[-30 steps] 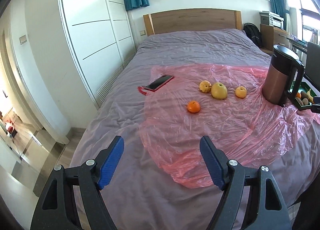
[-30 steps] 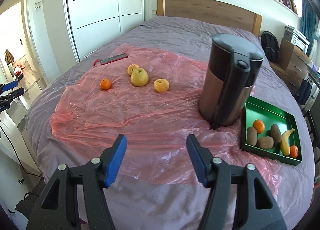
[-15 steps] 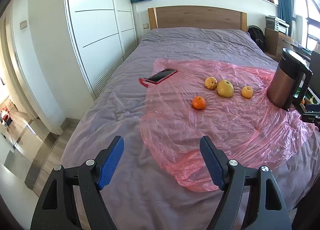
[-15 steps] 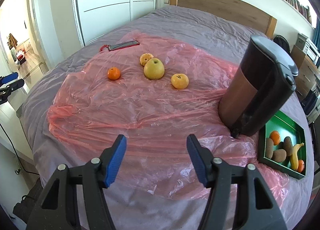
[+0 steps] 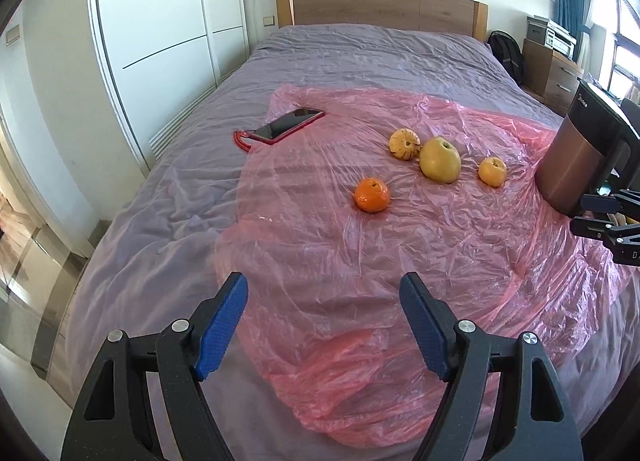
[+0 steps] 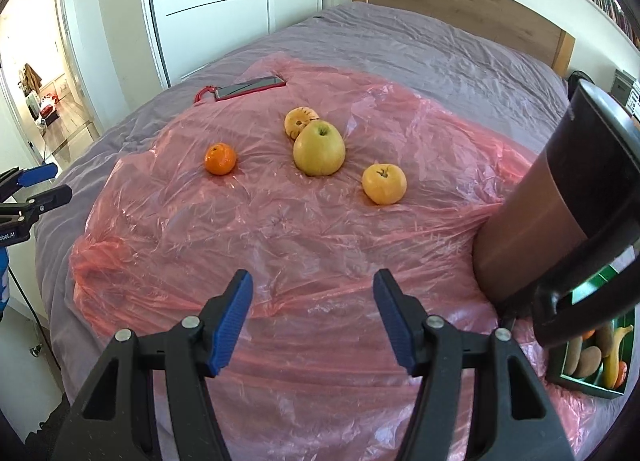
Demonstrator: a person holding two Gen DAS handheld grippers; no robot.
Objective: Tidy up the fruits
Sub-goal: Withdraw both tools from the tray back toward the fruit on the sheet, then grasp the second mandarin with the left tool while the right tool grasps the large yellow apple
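Two grippers are hovering over the near end of the bed, both with jaws spread wide and nothing between them. From its own camera, the left gripper (image 5: 323, 327) is facing up the bed from the left side; the right gripper (image 6: 312, 317) is hanging above the crumpled near edge of the pink plastic sheet (image 6: 280, 245), which is lying over the purple bed cover (image 6: 420, 45), probably to keep the fruit off the bedding.

Beyond the right gripper, four loose fruits are sitting on the sheet. Nearest the left gripper is the orange tangerine (image 5: 372, 195), set apart from the others. Further on, the large yellow-green apple (image 6: 319, 147) is resting just in front of a small striped yellow fruit (image 6: 300, 121), the two seeming to touch. A smaller yellow fruit (image 6: 384, 183) is lying to the right, nearer the brown kettle (image 6: 560, 197), which is standing on the sheet's right edge and helping to pin it down.

Behind the kettle's handle, partly hidden, the green tray (image 6: 592, 387) is already holding a banana and several brownish and orange fruits, so it looks like the collecting place. My judgement is that the four loose fruits are yet to be gathered, with the wide jaws readied for a first pick.

Farther up, a red-cased phone (image 5: 290, 125) is lying at the sheet's far left corner, well apart from the fruit, and the wooden headboard (image 5: 384, 9) is closing off the bed.
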